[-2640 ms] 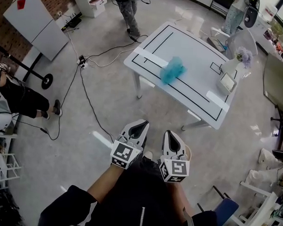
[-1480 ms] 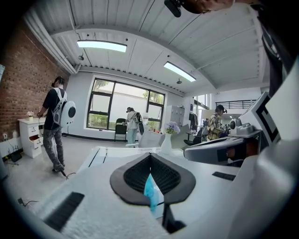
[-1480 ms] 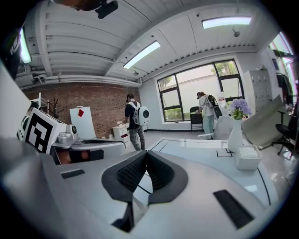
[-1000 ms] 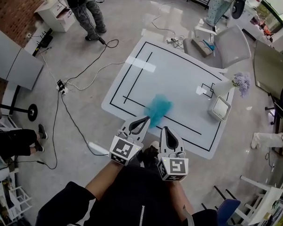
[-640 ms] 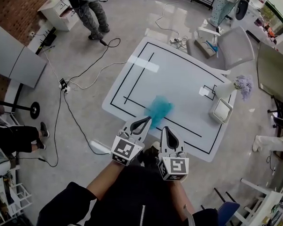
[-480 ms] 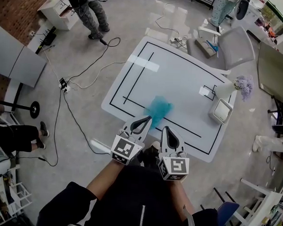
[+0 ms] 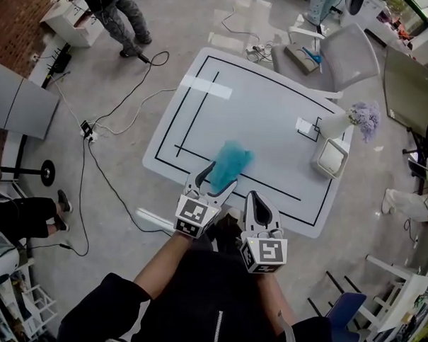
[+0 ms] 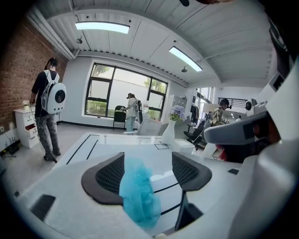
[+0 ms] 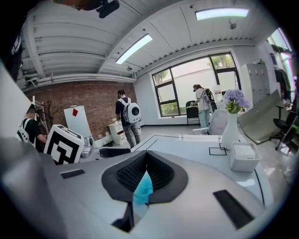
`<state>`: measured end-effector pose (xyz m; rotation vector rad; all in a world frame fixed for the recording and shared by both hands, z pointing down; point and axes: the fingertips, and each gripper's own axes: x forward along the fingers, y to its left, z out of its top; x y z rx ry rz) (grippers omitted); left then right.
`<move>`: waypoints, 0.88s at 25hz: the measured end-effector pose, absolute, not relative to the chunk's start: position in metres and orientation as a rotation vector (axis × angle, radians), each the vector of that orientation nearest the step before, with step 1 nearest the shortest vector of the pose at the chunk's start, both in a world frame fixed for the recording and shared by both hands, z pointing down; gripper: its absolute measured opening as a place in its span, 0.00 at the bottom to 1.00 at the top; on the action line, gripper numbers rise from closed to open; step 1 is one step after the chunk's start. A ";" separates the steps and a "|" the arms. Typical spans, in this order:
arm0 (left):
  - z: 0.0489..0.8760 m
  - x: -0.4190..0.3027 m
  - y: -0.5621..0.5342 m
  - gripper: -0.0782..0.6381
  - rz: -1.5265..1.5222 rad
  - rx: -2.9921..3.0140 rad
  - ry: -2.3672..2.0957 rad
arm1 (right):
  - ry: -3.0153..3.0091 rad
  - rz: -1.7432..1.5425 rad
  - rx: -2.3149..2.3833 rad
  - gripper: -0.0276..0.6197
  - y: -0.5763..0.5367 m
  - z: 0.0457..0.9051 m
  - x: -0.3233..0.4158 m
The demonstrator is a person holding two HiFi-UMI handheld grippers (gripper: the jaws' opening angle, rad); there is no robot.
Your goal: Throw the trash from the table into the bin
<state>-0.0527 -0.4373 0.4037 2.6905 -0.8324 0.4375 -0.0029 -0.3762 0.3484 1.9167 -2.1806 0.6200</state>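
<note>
In the head view, a crumpled piece of blue trash [image 7: 228, 164] is lying on the white worktop [image 7: 266, 112] close to its near edge, inside the black lines marked on it. The left hand-held gripper [image 7: 215, 179] is reaching over that edge with a jaw on either side of the trash's near end, and the right hand-held gripper [image 7: 258, 200] is hovering just beside it to the right, apart from the trash. A vase [image 7: 340, 123] of purple flowers and a white square container [image 7: 329, 157] are standing near the worktop's far right corner, well apart from the trash, while cables [image 7: 110, 120] are trailing across the floor [image 7: 145, 284]. In the left gripper view, the left hand-held gripper [image 8: 148, 161] is opening its jaws, and the blue trash [image 8: 138, 193] is sitting between the dark pads [image 8: 110, 175] without being squeezed, nearer the left one. In the right gripper view, the right hand-held gripper [image 9: 147, 154] is keeping its jaws together at the tips, and a thin sliver of the same blue is showing in the narrow slit beneath them; whether it is touching them cannot be told, and the vase and container are standing off to the right
</note>
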 end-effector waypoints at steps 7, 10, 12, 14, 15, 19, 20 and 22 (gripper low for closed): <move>0.438 -0.032 -0.445 0.62 0.559 2.703 -0.792 | -2.106 0.666 1.936 0.06 -0.374 0.359 0.012; 0.449 -0.025 -0.447 0.63 0.555 2.694 -0.767 | -2.094 0.683 1.957 0.06 -0.375 0.359 0.016; 0.455 -0.021 -0.449 0.63 0.580 2.671 -0.762 | -2.085 0.685 1.955 0.06 -0.372 0.363 0.022; 0.463 -0.018 -0.452 0.63 0.613 2.639 -0.761 | -2.071 0.689 1.968 0.06 -0.371 0.366 0.029; 0.467 -0.016 -0.454 0.63 0.629 2.627 -0.760 | -2.064 0.692 1.972 0.06 -0.371 0.366 0.031; 0.483 -0.012 -0.461 0.63 0.685 2.595 -0.756 | -2.041 0.704 1.987 0.06 -0.372 0.369 0.040; 0.485 -0.010 -0.463 0.63 0.692 2.590 -0.759 | -2.035 0.707 1.990 0.06 -0.373 0.371 0.042; 0.491 -0.008 -0.465 0.63 0.720 2.577 -0.755 | -2.022 0.714 1.995 0.06 -0.373 0.373 0.046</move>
